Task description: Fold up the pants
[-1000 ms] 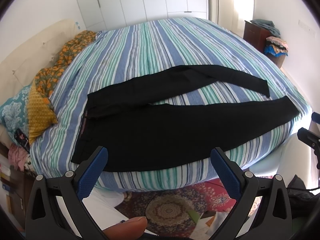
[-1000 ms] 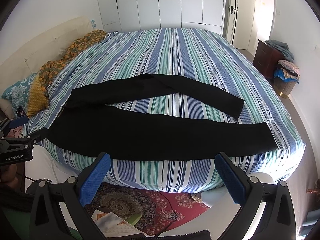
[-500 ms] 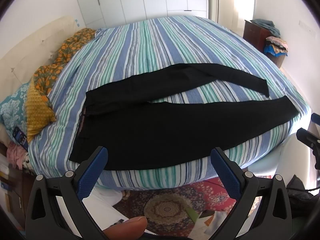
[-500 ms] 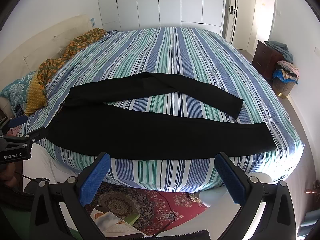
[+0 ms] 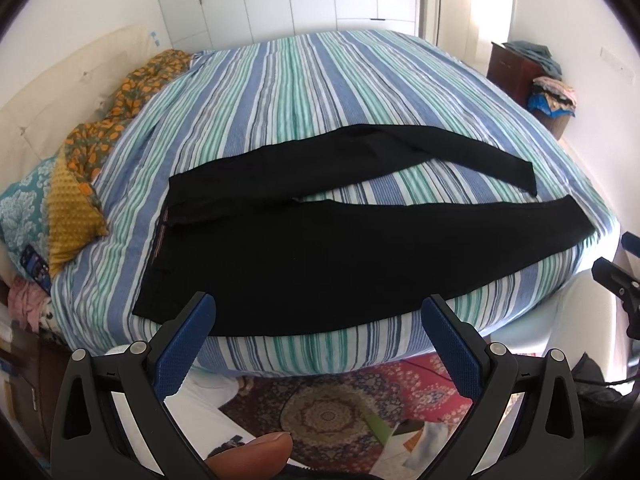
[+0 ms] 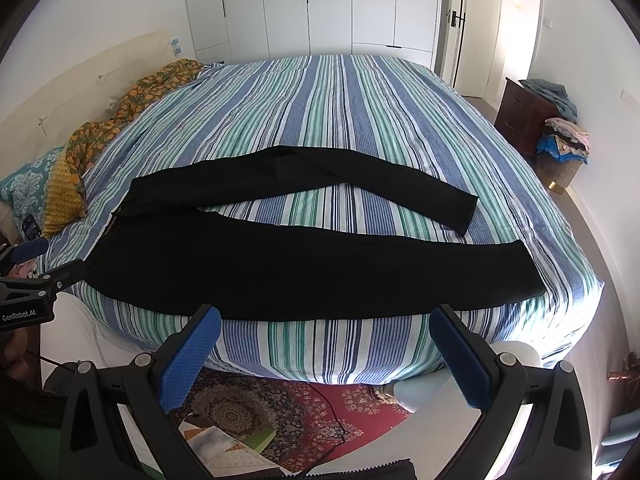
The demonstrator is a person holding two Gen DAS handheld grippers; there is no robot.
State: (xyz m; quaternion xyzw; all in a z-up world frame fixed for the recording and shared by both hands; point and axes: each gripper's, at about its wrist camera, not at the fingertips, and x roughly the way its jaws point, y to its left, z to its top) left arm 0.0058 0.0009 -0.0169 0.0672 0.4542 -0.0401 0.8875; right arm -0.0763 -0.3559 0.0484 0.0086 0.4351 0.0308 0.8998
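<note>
Black pants (image 5: 332, 248) (image 6: 304, 264) lie spread flat on the striped bed (image 5: 320, 92) (image 6: 344, 120), waistband to the left, the two legs splayed apart toward the right. The near leg runs along the bed's front edge. My left gripper (image 5: 318, 340) hovers open just short of that edge, near the waist end, holding nothing. My right gripper (image 6: 326, 344) is open too, in front of the near leg's middle, off the bed. Each gripper shows at the side of the other's view: right gripper (image 5: 618, 280), left gripper (image 6: 36, 268).
Patterned pillows (image 5: 76, 208) and an orange floral cloth (image 5: 132, 92) lie at the bed's left end. A red patterned rug (image 5: 332, 412) with papers covers the floor below. A dark dresser (image 6: 524, 116) and a laundry basket (image 6: 562, 156) stand at the right wall. White wardrobes (image 6: 320, 4) fill the back.
Both grippers have edged slightly closer to the bed's front edge and a bit higher; the pants lie unmoved and both grippers stay open.
</note>
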